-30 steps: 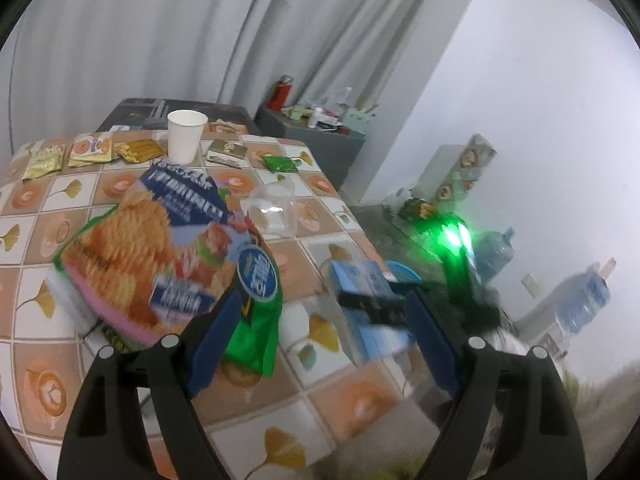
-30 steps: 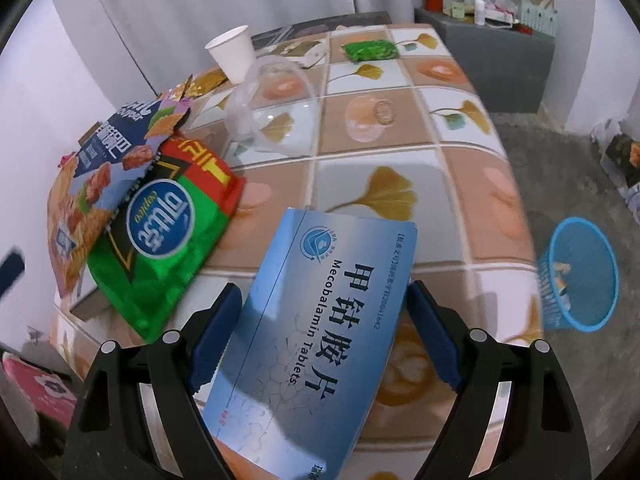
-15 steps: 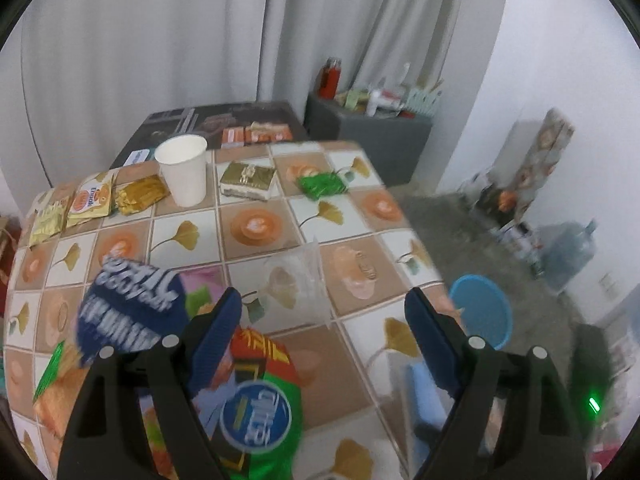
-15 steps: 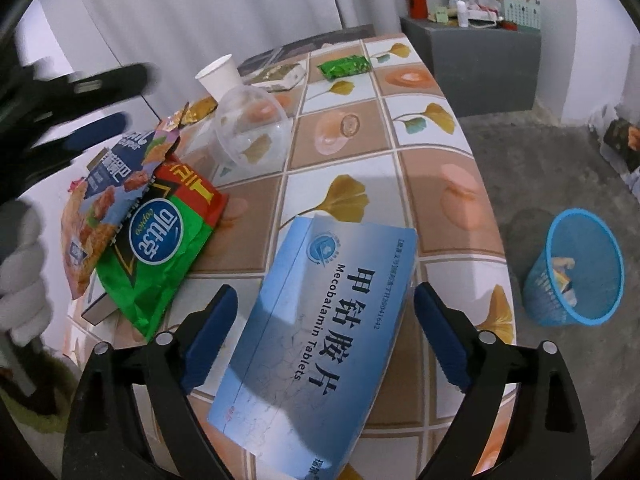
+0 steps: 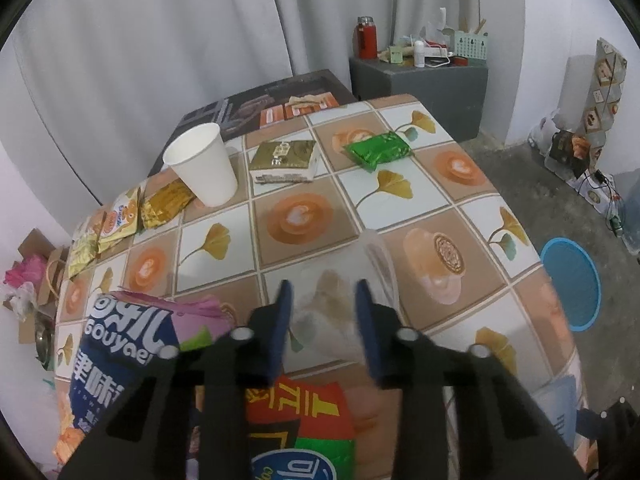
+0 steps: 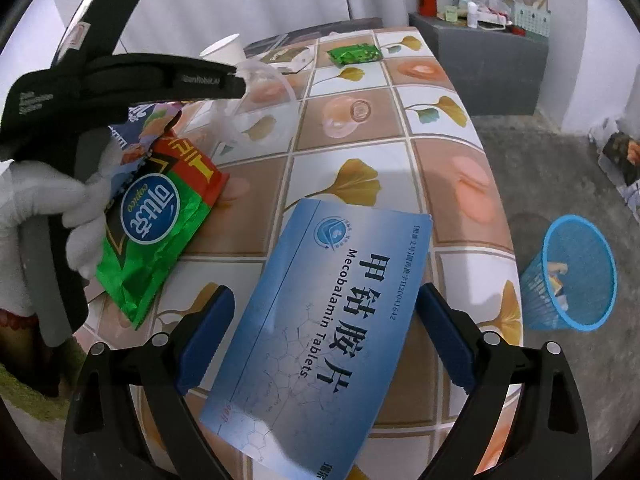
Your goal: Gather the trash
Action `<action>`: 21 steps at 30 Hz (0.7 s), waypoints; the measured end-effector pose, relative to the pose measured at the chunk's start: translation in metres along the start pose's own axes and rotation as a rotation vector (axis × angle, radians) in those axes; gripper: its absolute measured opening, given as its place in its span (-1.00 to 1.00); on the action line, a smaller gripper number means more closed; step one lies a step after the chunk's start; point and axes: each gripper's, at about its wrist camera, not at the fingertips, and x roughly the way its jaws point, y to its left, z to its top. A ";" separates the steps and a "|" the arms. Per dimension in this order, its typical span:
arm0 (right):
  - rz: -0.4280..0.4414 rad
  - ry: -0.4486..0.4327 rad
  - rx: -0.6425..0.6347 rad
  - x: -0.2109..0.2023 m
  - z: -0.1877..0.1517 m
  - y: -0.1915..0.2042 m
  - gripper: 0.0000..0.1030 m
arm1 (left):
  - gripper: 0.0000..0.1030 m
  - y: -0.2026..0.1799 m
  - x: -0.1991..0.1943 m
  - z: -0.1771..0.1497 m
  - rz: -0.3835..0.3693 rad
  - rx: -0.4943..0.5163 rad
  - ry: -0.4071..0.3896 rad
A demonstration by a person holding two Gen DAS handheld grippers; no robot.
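The left gripper is seen low in the centre of the left wrist view, its 2 blue pads set on either side of a clear plastic cup lying on its side on the tiled table. The pads are narrowed around the cup; whether they actually pinch it cannot be told through the clear plastic. Nothing can be made out inside it.

In the upper left of that view a white paper cup stands upright, its inside hidden from here. A gold box and a green packet lie to its right.

In the right wrist view, the right gripper is held with jaws spread wide, the blue tablet box lying between the pads but untouched by them. A green snack bag is seen at the left, just beside the gloved hand holding the other gripper.

At the right edge, on the floor, a blue mesh bin is seen holding a few scraps.
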 end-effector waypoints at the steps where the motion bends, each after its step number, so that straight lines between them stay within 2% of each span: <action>1: -0.002 0.000 0.002 0.000 0.000 0.000 0.72 | -0.56 0.000 0.000 0.000 0.001 0.002 -0.003; 6: -0.006 0.006 0.026 0.001 0.001 -0.001 0.71 | -0.87 0.003 -0.001 0.001 -0.019 -0.017 -0.008; 13: -0.005 0.002 0.067 -0.003 0.001 -0.009 0.56 | -0.90 0.013 -0.026 0.001 -0.069 -0.090 -0.081; 18: 0.010 -0.004 0.093 -0.008 -0.001 -0.017 0.54 | -0.90 0.019 -0.067 -0.011 -0.176 -0.125 -0.135; 21: 0.035 -0.007 0.108 -0.010 -0.001 -0.023 0.53 | -0.90 0.026 -0.099 -0.032 -0.284 -0.141 -0.138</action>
